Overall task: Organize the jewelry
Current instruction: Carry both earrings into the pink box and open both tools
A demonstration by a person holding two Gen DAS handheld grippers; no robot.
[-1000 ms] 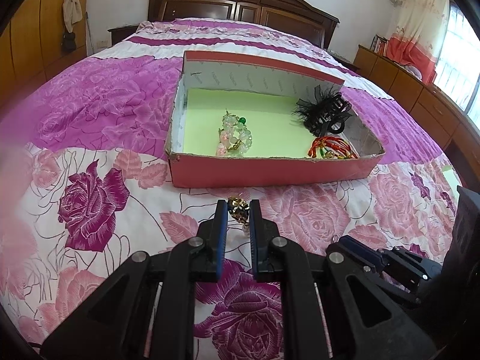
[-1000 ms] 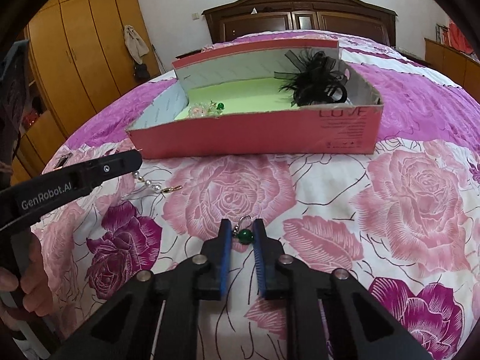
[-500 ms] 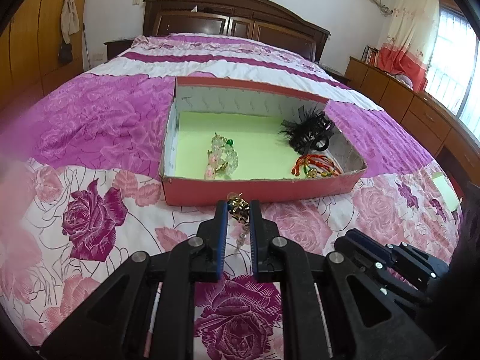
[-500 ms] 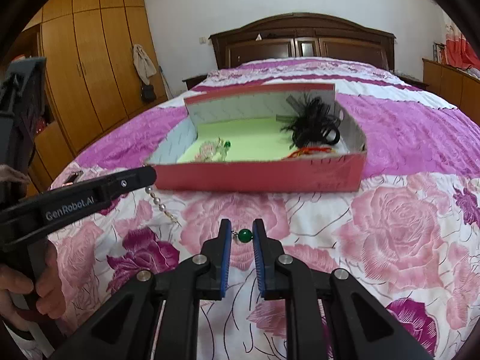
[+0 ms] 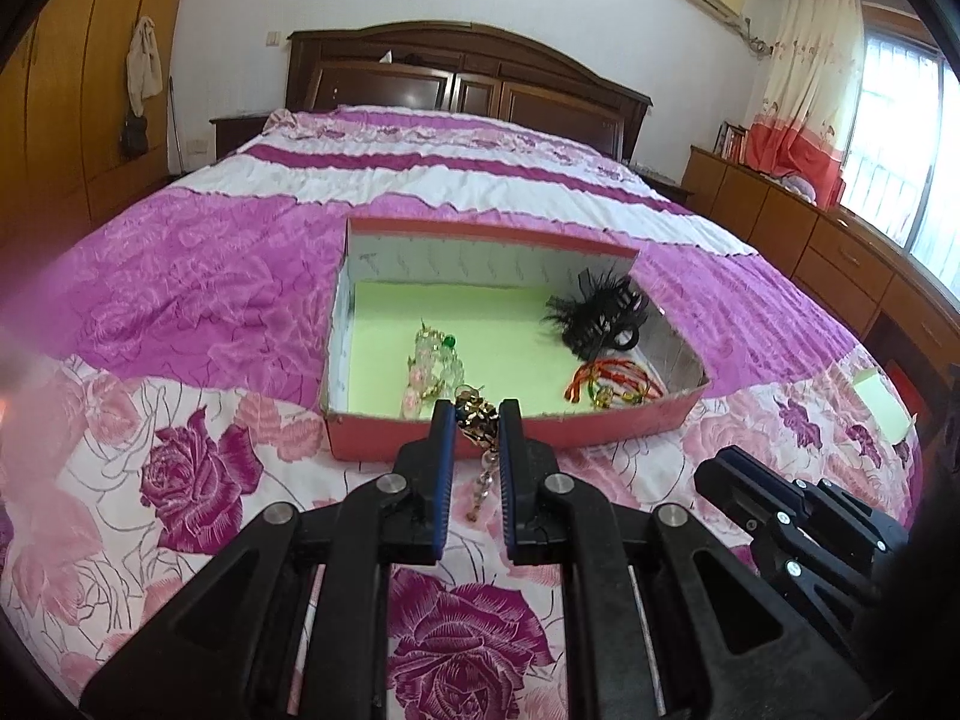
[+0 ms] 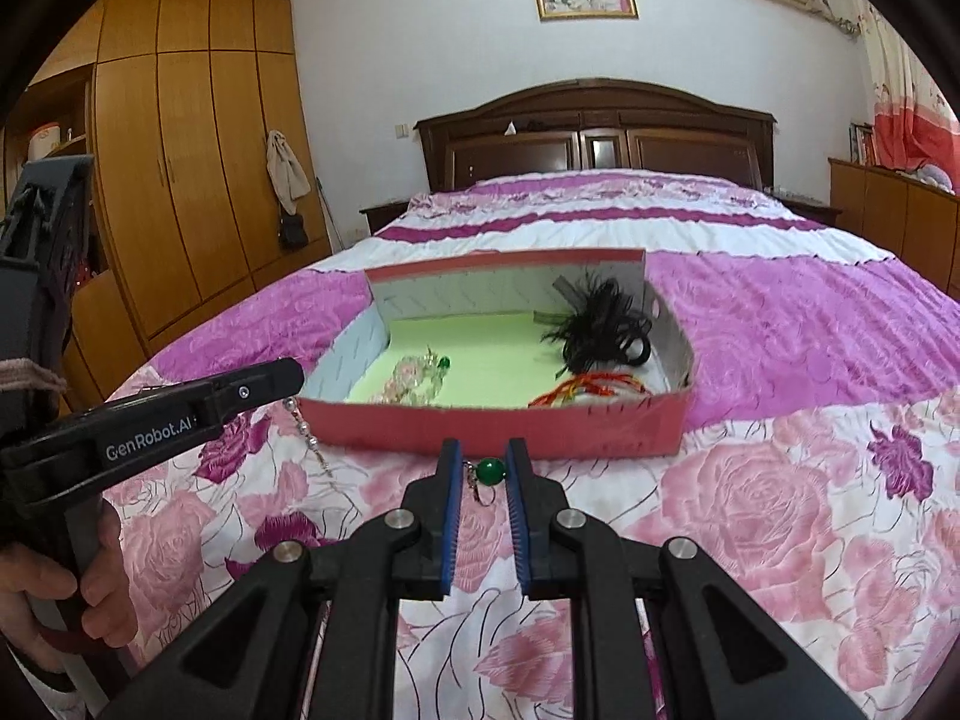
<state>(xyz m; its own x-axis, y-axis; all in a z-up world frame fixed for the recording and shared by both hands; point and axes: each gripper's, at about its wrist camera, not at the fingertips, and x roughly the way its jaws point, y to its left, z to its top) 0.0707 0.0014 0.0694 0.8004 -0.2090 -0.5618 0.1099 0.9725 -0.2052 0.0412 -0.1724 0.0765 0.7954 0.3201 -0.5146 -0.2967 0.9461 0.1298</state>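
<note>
A red box (image 5: 630, 423) with a pale green floor lies open on the bed. In it are a clear bead bracelet (image 5: 435, 366), a black feather hair clip (image 5: 603, 318) and red-orange bangles (image 5: 618, 381). My left gripper (image 5: 475, 420) is shut on a gold and pearl earring (image 5: 477, 420), whose pearl strand hangs down in front of the box's near wall. My right gripper (image 6: 485, 471) is shut on a green bead earring (image 6: 491, 471), held above the bedspread just before the box (image 6: 540, 432). The left gripper (image 6: 264, 384) and hanging pearls (image 6: 303, 426) show at left in the right wrist view.
The box sits on a pink and purple rose bedspread (image 5: 180, 312). A dark wooden headboard (image 5: 468, 84) stands behind. A wardrobe (image 6: 180, 180) is at left and low cabinets (image 5: 828, 252) at right. The right gripper (image 5: 798, 516) shows at lower right in the left wrist view.
Both grippers have risen and moved toward the box with their earrings still held. The box interior now shows more from above.
</note>
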